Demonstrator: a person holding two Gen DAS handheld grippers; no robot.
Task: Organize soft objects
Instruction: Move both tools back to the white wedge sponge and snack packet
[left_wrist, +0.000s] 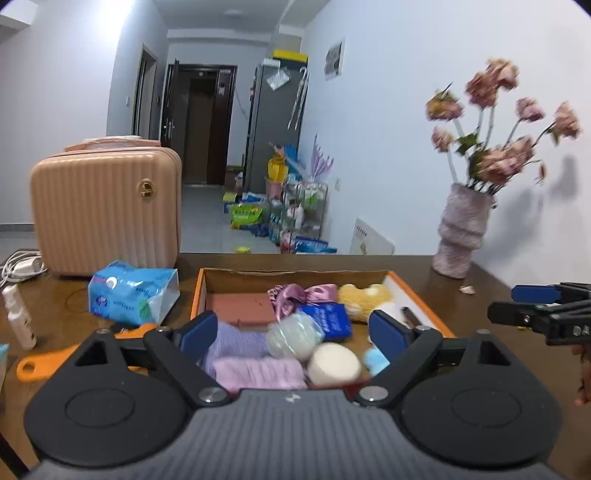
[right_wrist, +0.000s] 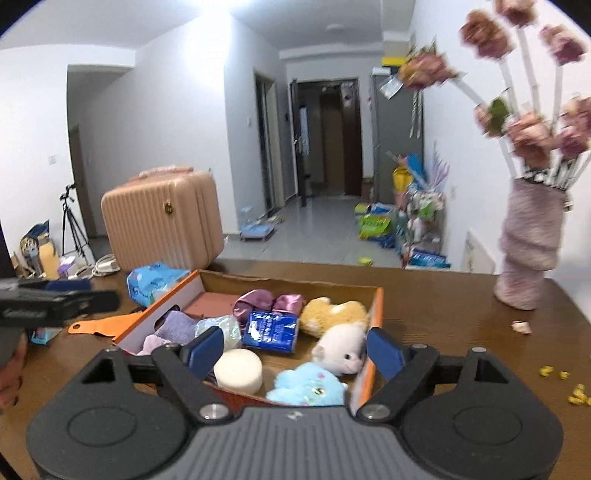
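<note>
Left wrist view: our left claw (left_wrist: 291, 332) hangs spread and empty over the near end of the orange-rimmed box (left_wrist: 417, 295), where the soft things already lie: purple cloth (left_wrist: 236, 343), pink towel (left_wrist: 258, 373), white sponge (left_wrist: 334, 363), blue packet (left_wrist: 327, 319), yellow plush (left_wrist: 364, 299). Everything sits ahead of and below us, the box's long axis running away from the claws.

Our right claw (right_wrist: 295, 350), also spread and pinching nothing, is nearer the white plush (right_wrist: 341, 347) and blue plush (right_wrist: 306, 384). On the tabletop (right_wrist: 443, 314), the tissue pack (left_wrist: 129, 291) lies left of the box, nearer the left claw; the vase (right_wrist: 528, 258) crowds the right.
</note>
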